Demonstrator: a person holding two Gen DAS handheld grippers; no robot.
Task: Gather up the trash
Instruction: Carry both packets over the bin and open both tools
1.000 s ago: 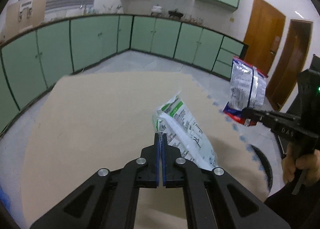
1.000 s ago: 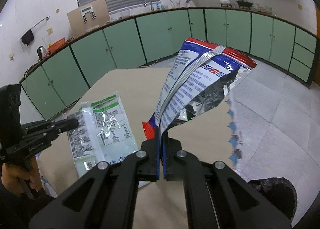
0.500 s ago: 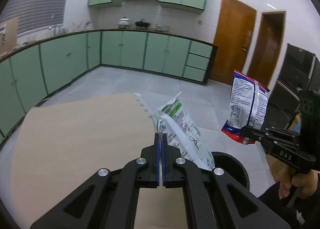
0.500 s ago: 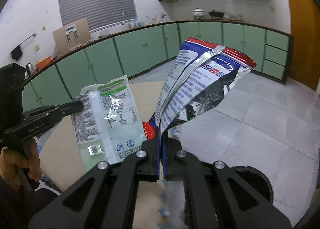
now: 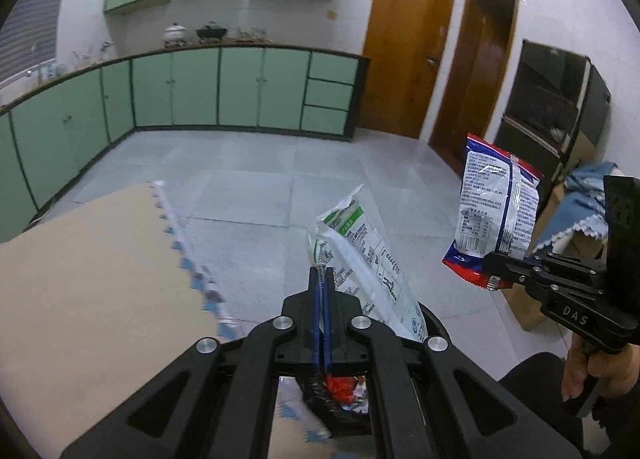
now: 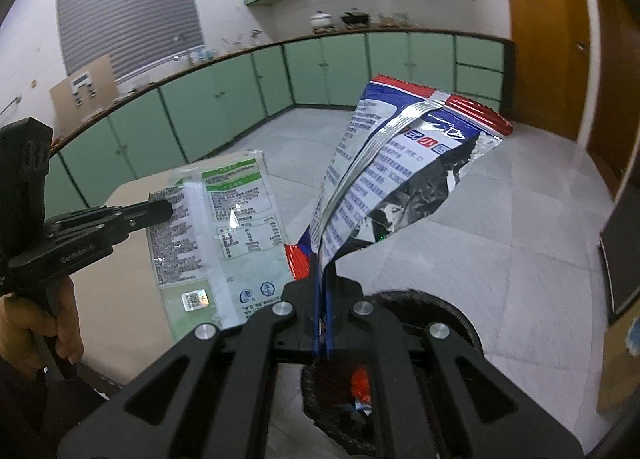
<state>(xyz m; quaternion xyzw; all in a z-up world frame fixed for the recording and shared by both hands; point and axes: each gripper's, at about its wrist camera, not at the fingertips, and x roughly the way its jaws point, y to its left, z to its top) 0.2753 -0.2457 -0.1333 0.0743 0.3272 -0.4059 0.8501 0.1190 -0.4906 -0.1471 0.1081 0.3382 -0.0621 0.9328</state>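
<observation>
My left gripper (image 5: 322, 270) is shut on the edge of a white and green plastic wrapper (image 5: 360, 259), which stands up from its tips; the same wrapper (image 6: 224, 227) shows in the right wrist view, pinched by that gripper (image 6: 166, 209). My right gripper (image 6: 323, 265) is shut on a blue, red and silver snack bag (image 6: 392, 179), also seen in the left wrist view as the snack bag (image 5: 496, 211) held by the right gripper (image 5: 490, 273). A black bin (image 6: 432, 307) with red trash inside sits under both grippers; the bin (image 5: 344, 399) lies partly hidden behind my left fingers.
A tan foam mat (image 5: 92, 279) with blue toothed edge lies on the grey tile floor at left. Green cabinets (image 5: 240, 87) line the far wall. Two wooden doors (image 5: 404, 67) and a dark cabinet (image 5: 552, 107) stand at right, with a cardboard box (image 5: 560, 259) and blue cloth.
Both grippers have swung right, off the mat and over the floor, still holding their wrappers. The black bin has come into view directly beneath them.
</observation>
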